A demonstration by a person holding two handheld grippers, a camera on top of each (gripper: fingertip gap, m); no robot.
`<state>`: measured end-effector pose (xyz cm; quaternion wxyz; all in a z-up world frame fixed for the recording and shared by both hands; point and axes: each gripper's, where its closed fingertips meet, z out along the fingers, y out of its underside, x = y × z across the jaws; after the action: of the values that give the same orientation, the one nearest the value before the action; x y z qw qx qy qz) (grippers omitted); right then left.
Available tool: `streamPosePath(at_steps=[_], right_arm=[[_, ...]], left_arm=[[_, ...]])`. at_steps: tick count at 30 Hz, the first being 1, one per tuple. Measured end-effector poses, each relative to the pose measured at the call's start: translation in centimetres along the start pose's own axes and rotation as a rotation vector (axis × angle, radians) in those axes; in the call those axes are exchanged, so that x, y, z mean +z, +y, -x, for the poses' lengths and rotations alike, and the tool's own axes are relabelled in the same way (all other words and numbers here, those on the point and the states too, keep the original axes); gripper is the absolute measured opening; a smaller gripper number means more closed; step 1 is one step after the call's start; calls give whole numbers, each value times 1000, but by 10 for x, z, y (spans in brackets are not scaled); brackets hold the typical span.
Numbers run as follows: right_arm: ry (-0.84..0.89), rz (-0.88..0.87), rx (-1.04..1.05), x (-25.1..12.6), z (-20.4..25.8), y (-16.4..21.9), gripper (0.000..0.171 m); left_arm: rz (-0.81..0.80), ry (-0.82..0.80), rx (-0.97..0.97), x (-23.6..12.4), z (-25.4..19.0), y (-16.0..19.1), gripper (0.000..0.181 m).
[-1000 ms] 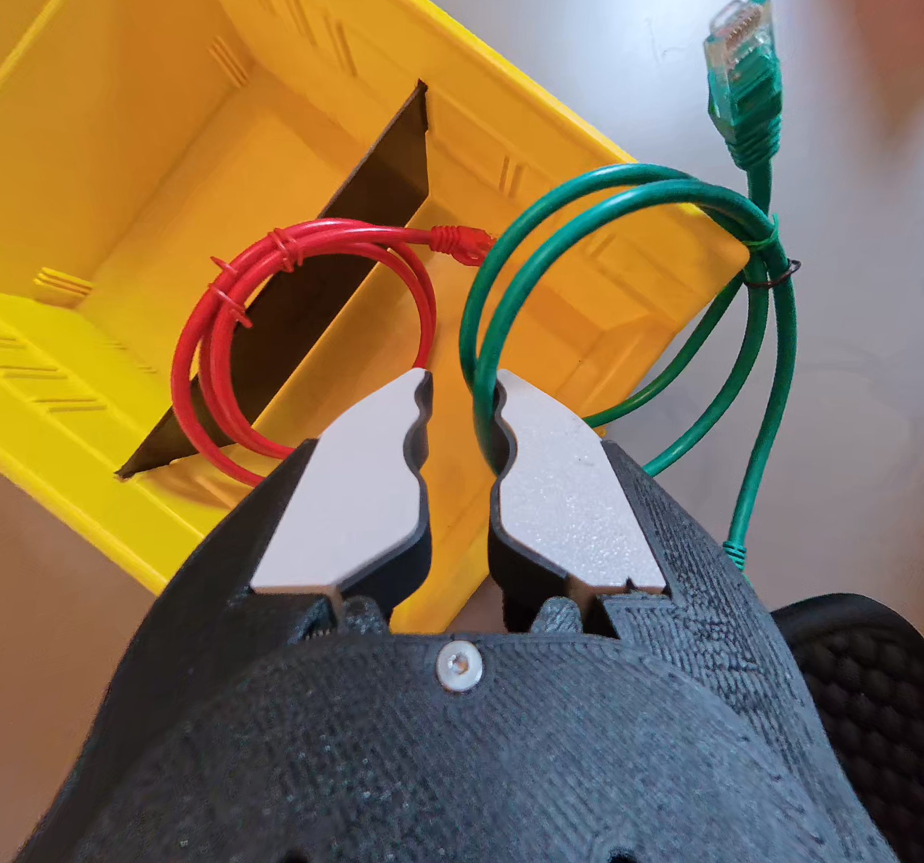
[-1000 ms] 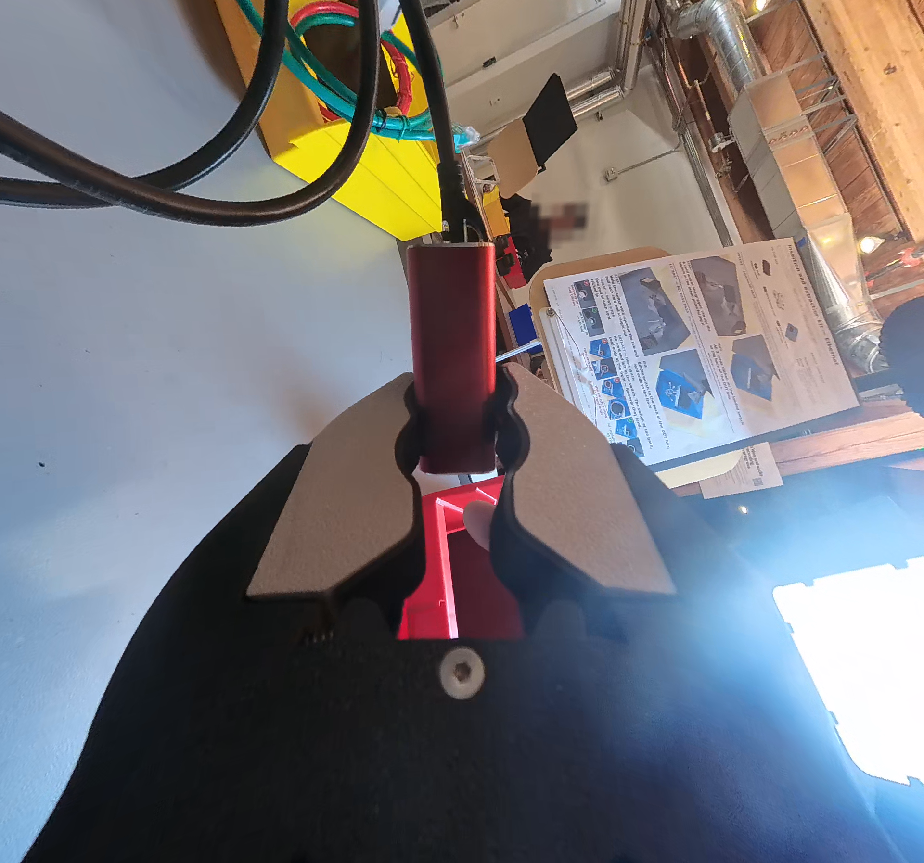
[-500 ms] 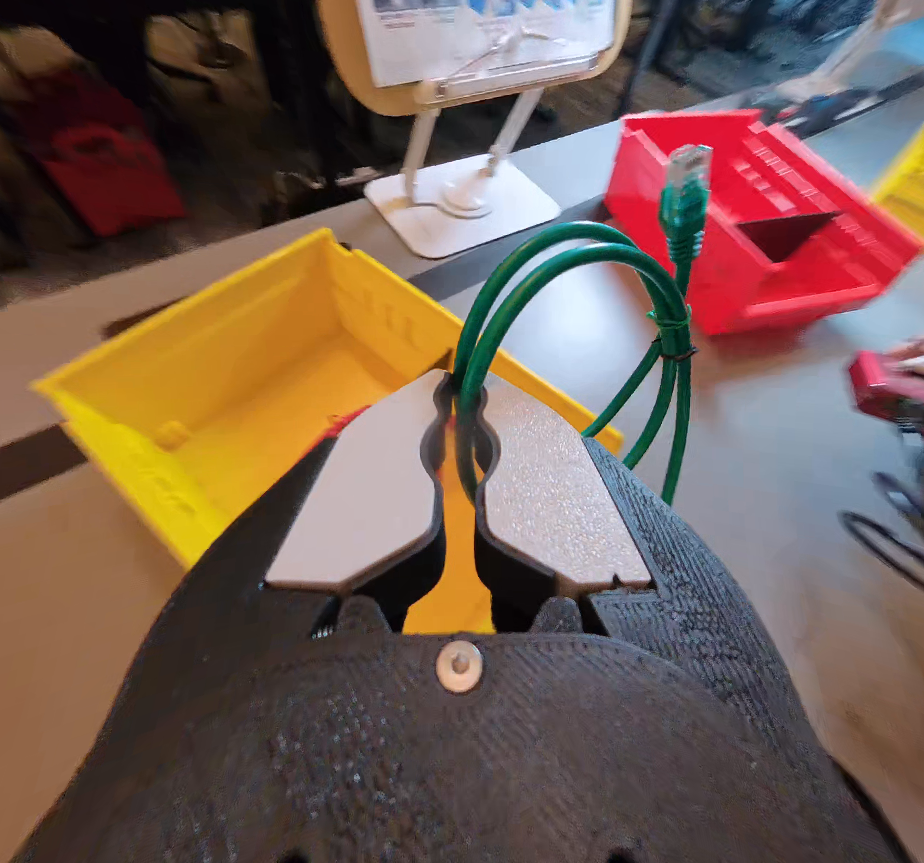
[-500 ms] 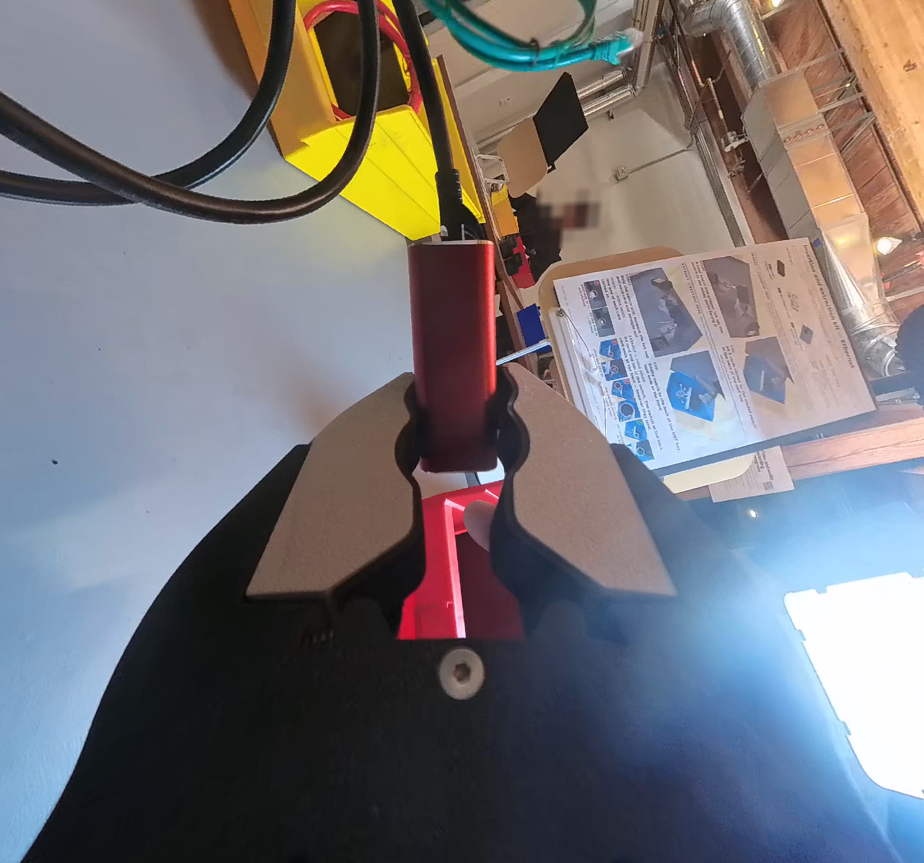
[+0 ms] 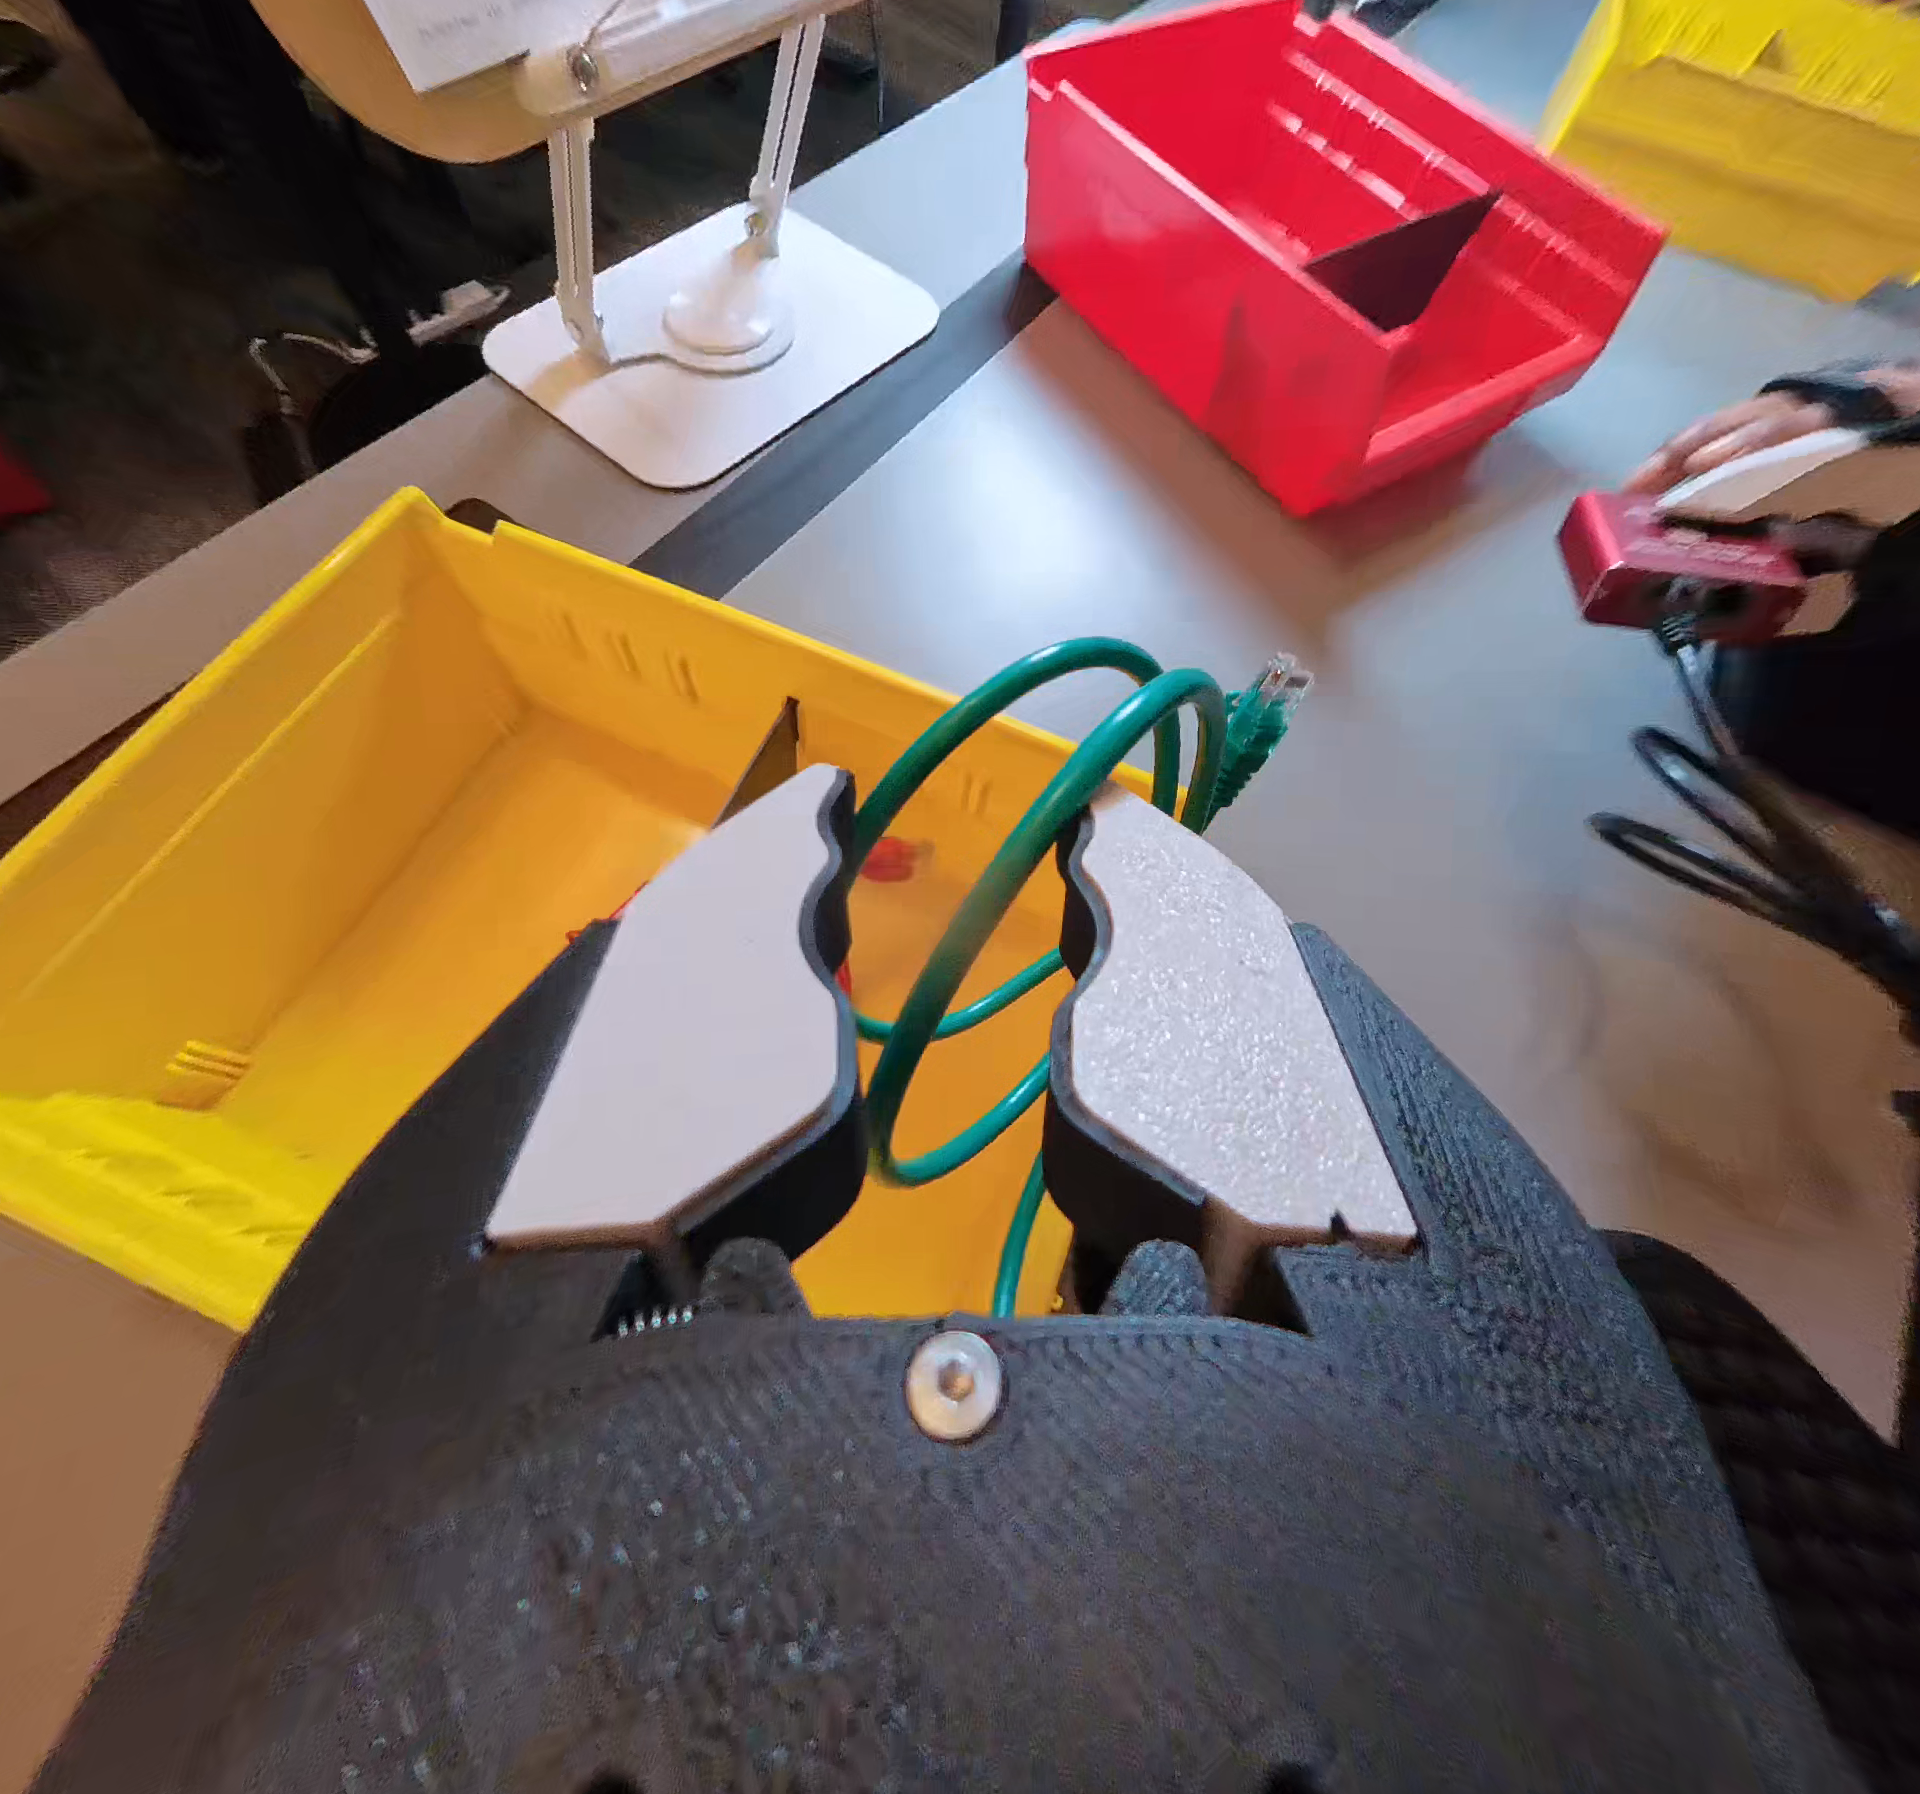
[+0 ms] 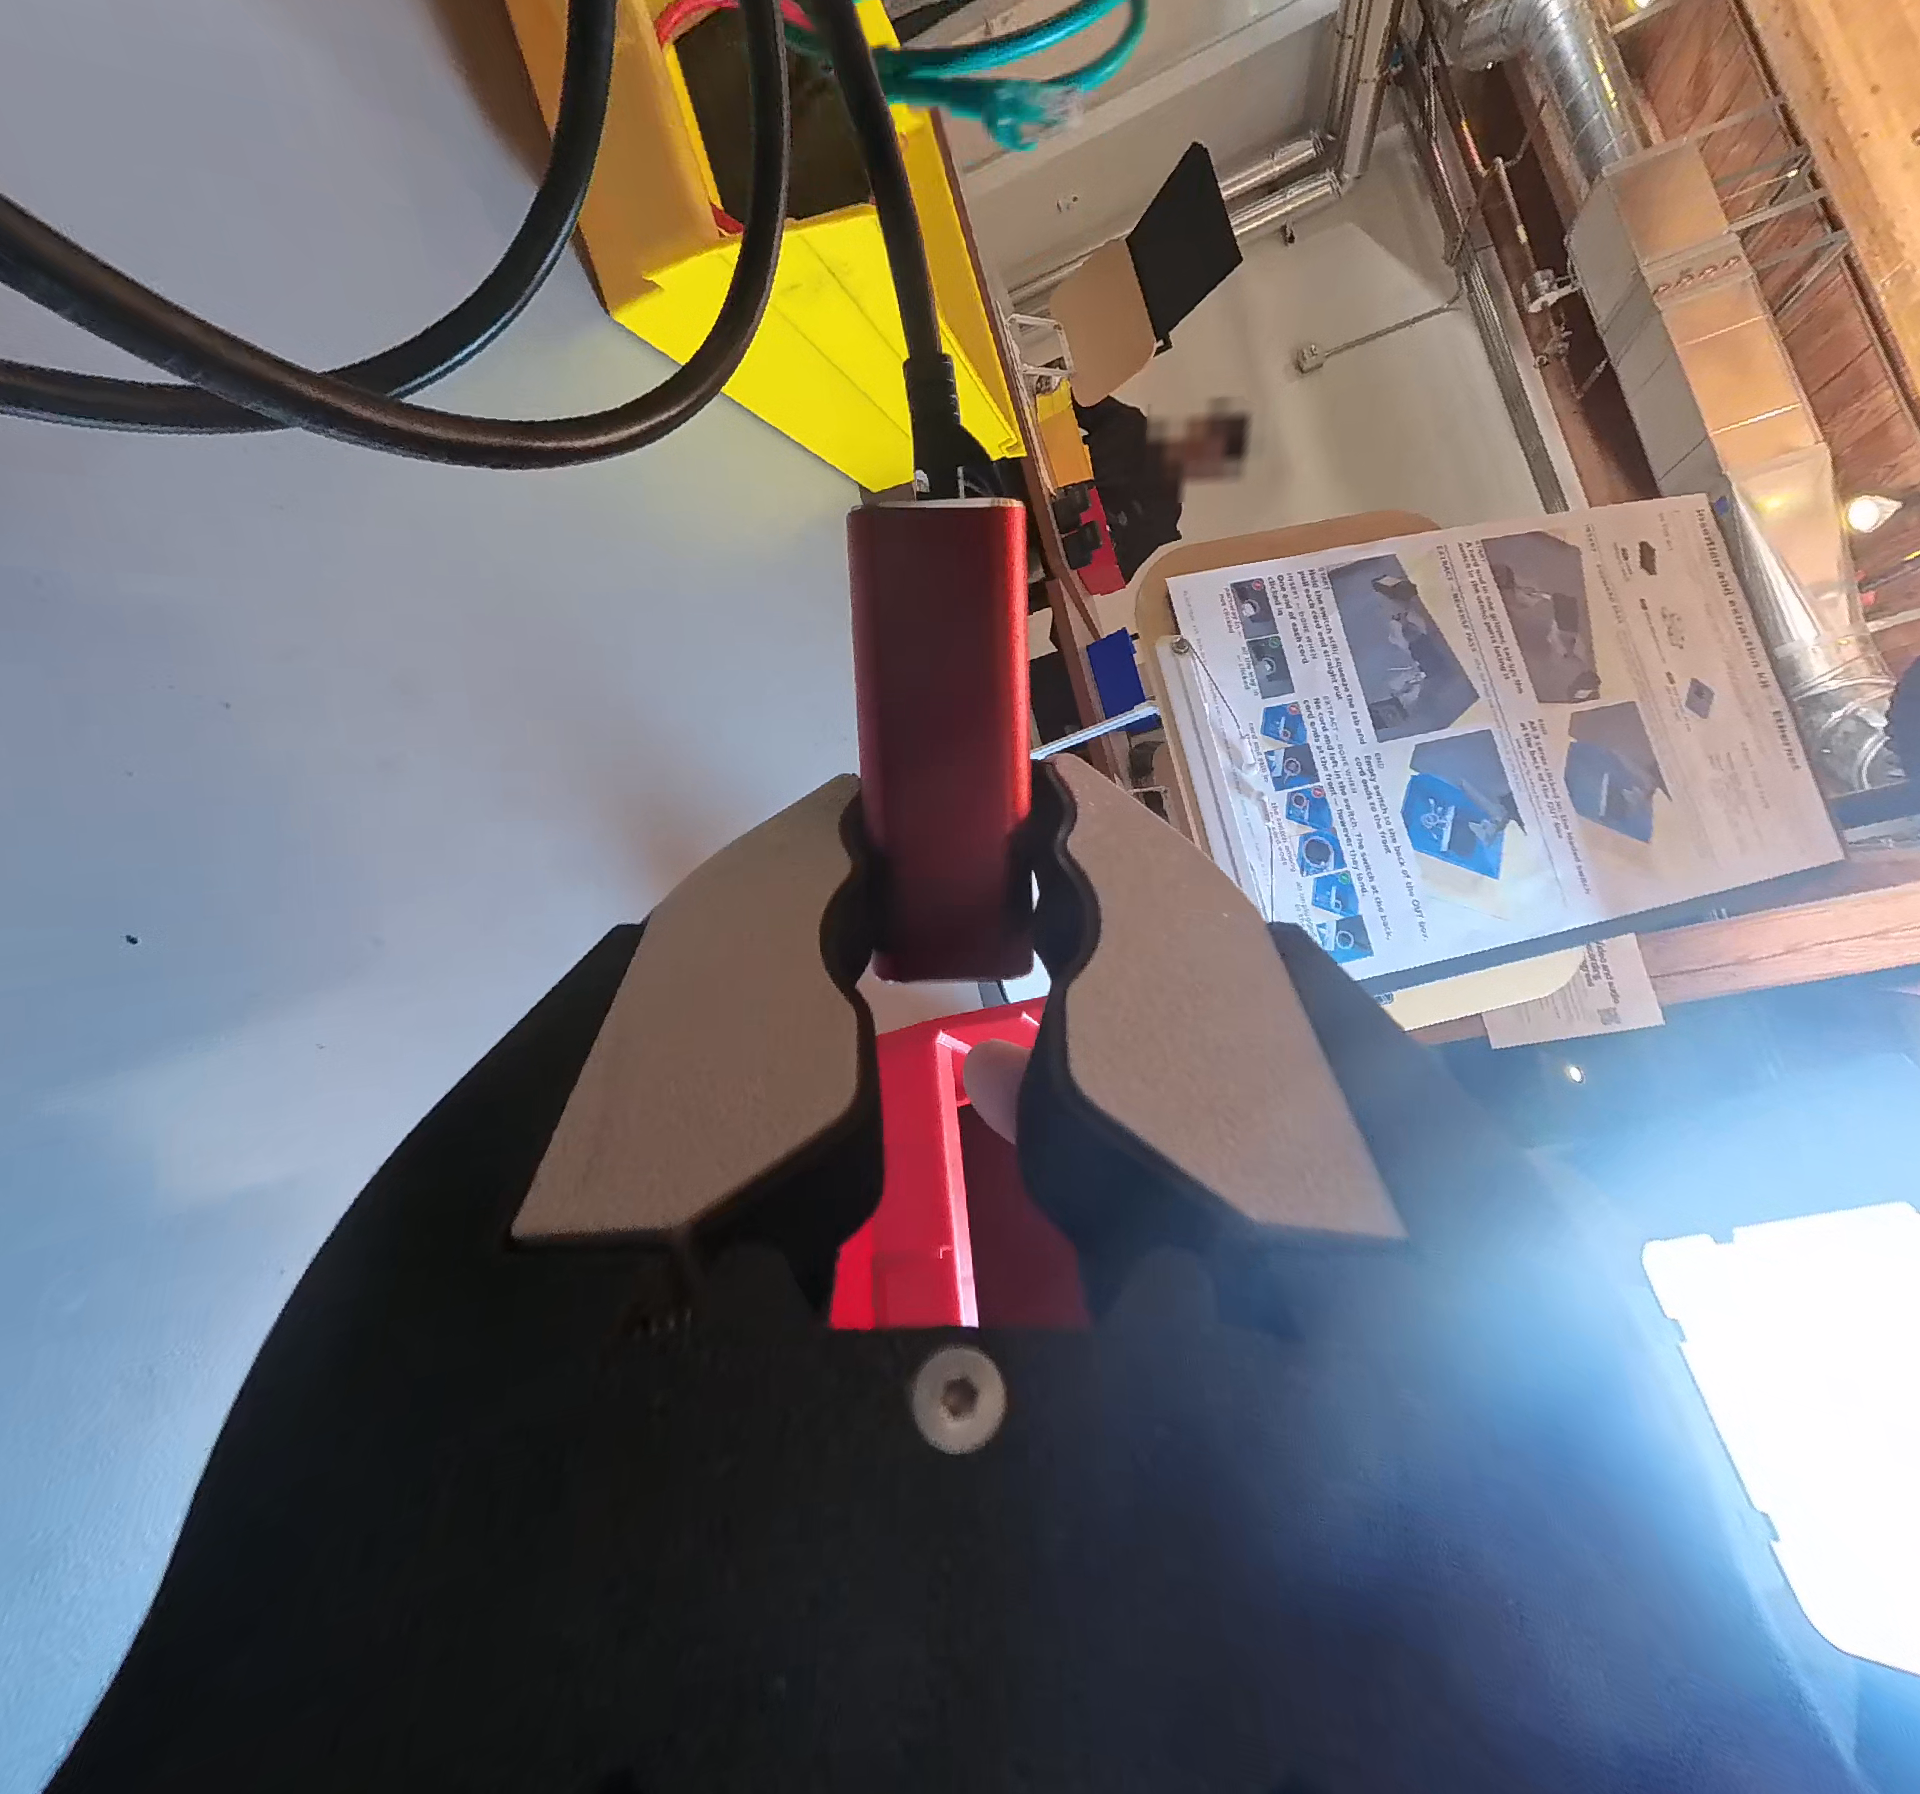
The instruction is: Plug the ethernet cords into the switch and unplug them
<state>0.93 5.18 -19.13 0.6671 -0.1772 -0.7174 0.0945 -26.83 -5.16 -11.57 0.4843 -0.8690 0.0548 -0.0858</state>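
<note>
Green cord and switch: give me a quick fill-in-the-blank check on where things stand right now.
1. The left gripper is ____, with the green cord loose between its jaws.
2. The right gripper is shut on the red ____, which has a black cable plugged in.
3. The red cord lies in the ____ bin.

Missing words: open; switch; yellow.

left gripper fingers spread apart, right gripper fingers clamped together on something

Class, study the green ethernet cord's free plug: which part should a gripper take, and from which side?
Take the green ethernet cord by the ribbed boot just behind its clear plug, coming from the cable side. The plug tip juts beyond the coil toward the red switch, so that grip probably leaves it free.
</note>
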Motion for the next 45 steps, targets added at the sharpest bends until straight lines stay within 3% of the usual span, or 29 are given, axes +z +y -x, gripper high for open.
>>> streamPosePath(at_steps=[1, 14, 18, 21, 25, 30, 33, 39, 45], right_arm=[[0, 0, -1, 0, 0, 0, 27], [-15, 7, 7, 3, 3, 3, 27], [-24, 6, 1, 4, 6, 2, 27], [-21, 8, -1, 4, 5, 2, 27], [-15, 8, 7, 4, 3, 3, 27], [-27, 3, 22, 7, 5, 5, 27], [-31, 3, 20, 8, 7, 5, 27], [-26, -6, 22, 9, 6, 3, 27], [-22, -14, 5, 9, 6, -1, 27]], left_arm=[[7, 7, -10, -4, 3, -2, 37], [521, -171, 256, -6, 24, 44, 46], [504, -315, 262, -11, 58, 24, 42], [638, -493, 280, -21, 107, 38, 39], [813, -383, 229, -3, 117, 89, 38], [773, -266, 196, 16, 107, 106, 23], [717, -315, 209, 8, 108, 91, 6], [634, -476, 261, -42, 95, 30, 6], [511, -565, 317, -76, 51, -32, 6]])
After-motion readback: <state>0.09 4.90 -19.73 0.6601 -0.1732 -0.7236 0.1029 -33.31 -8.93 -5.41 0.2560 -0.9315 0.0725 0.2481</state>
